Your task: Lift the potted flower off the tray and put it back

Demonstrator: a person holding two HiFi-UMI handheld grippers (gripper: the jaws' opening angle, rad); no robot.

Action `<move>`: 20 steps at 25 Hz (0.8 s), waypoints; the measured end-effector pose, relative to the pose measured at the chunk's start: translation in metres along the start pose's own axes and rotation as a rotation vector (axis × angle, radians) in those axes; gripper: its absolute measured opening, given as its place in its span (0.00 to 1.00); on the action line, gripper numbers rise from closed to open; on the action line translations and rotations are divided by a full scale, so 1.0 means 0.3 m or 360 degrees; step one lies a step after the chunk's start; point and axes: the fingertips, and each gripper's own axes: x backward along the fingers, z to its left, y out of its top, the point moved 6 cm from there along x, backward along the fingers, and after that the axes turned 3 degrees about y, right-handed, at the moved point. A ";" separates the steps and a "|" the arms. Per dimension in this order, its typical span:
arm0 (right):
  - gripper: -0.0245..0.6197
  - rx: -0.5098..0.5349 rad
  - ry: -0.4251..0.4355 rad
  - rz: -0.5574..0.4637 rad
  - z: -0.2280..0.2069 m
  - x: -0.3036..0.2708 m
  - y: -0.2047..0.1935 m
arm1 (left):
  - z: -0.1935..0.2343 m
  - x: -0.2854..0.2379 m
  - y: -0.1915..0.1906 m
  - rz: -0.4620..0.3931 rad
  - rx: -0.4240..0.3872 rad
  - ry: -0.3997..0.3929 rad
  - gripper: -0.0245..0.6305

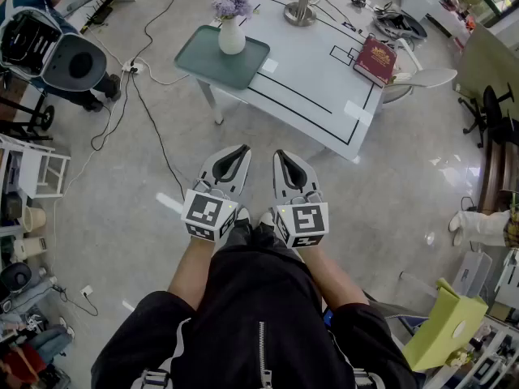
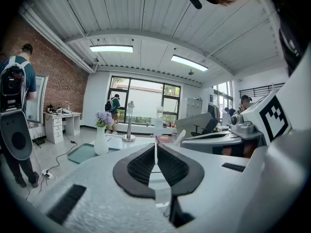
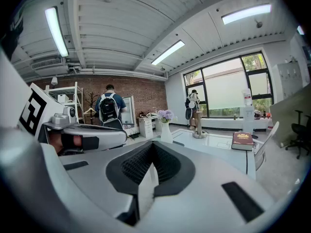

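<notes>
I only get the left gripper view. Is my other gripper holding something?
Observer: No, the right gripper has its jaws shut with nothing between them.
Operator: Am I at the table?
Observer: Not yet. The head view shows the left gripper and the right one over the floor, short of the table.
Operator: Anything on my right side?
Observer: A yellow-green box, off beside your right arm.

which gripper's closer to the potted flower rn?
Left, slightly. In the head view the left gripper lines up below the potted flower; the right gripper sits further right. Neither is near.
</notes>
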 end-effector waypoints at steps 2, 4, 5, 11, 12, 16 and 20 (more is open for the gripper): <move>0.05 0.0001 0.0015 0.0001 -0.018 0.005 -0.001 | -0.014 -0.011 -0.003 0.0005 0.0002 0.0013 0.07; 0.05 0.0004 0.0031 0.0000 -0.036 0.010 -0.002 | -0.028 -0.021 -0.004 0.0007 0.0004 0.0025 0.07; 0.05 0.0005 0.0041 -0.0007 -0.044 0.013 -0.002 | -0.035 -0.026 -0.004 0.0008 0.0003 0.0031 0.07; 0.05 -0.0021 0.0147 -0.0134 -0.069 0.034 0.018 | -0.049 -0.036 -0.002 0.0009 0.0020 0.0083 0.07; 0.05 -0.0019 0.0157 -0.0133 -0.069 0.032 0.018 | -0.046 -0.033 -0.001 0.0007 0.0028 0.0097 0.07; 0.05 -0.0031 0.0190 -0.0107 -0.066 -0.003 0.009 | -0.014 -0.037 -0.004 0.0012 0.0039 0.0137 0.07; 0.05 -0.0014 0.0219 -0.0082 -0.070 -0.083 0.007 | 0.051 -0.082 -0.008 0.0001 0.0057 0.0165 0.07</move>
